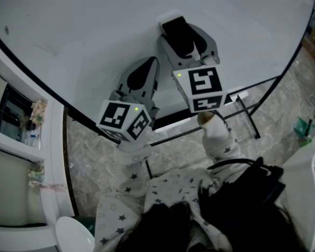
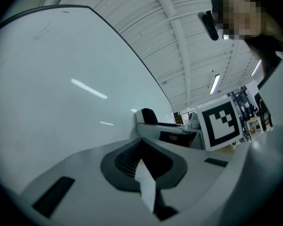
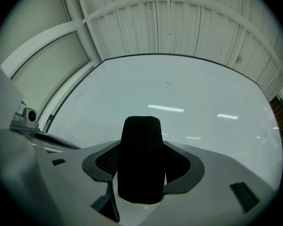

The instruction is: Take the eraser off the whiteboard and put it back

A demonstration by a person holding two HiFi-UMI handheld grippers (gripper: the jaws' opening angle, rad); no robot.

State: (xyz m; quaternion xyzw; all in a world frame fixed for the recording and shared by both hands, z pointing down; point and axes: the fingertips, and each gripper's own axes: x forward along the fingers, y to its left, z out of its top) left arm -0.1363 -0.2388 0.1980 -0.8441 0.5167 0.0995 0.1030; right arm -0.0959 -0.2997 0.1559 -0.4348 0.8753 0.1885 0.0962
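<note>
Altogether: one whiteboard (image 1: 94,30), one eraser (image 3: 140,159), two hand-held grippers (image 1: 149,67) (image 1: 181,29).

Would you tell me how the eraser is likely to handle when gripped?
The eraser looks fuzzy and soft, so it may squash slightly yet resist slipping. It juts out of the right gripper without sagging, so probably stiff and light. Blocky, so unlikely to roll.

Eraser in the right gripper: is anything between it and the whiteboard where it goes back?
Nothing visible. The right gripper is clamped on the eraser, and the whiteboard straight ahead has nothing in front of it. The left gripper sits beside it, jaws together, out of the path.
</note>
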